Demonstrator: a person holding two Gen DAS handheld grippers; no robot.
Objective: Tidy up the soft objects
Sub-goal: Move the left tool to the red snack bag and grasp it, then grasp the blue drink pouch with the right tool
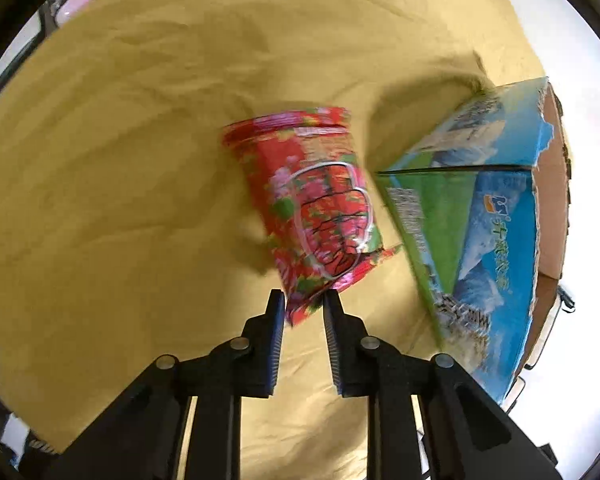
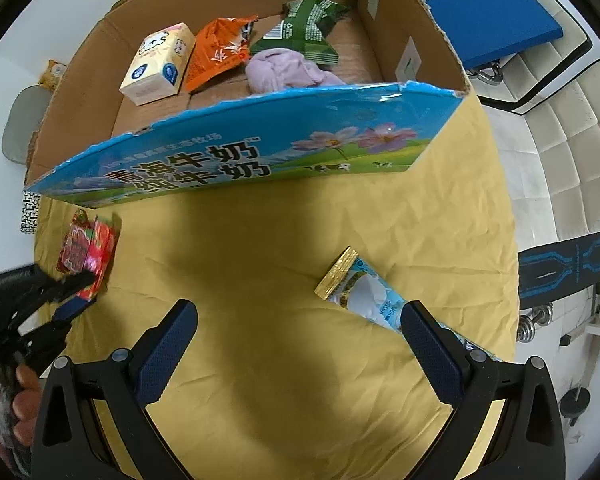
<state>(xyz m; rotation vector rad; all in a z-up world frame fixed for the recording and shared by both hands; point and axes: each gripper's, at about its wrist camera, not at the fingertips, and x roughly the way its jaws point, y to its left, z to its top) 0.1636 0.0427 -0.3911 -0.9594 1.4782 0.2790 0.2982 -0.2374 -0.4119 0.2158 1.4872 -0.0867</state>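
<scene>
Centre frame, the left gripper [image 1: 303, 304] clamps the bottom edge of a red floral snack packet [image 1: 314, 200] above the mustard tablecloth [image 1: 120, 160], beside the milk carton box [image 1: 480, 240]; the right gripper [image 2: 300, 344] hangs wide open.

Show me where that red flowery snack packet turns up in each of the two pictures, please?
Left wrist view: the red packet fills the centre, its lower edge pinched by the left hand-held gripper.
Right wrist view: the same packet sits small at the far left edge, with the left hand-held gripper closed on it.
Shared landmark: the blue milk carton box standing on the yellow cloth.
</scene>
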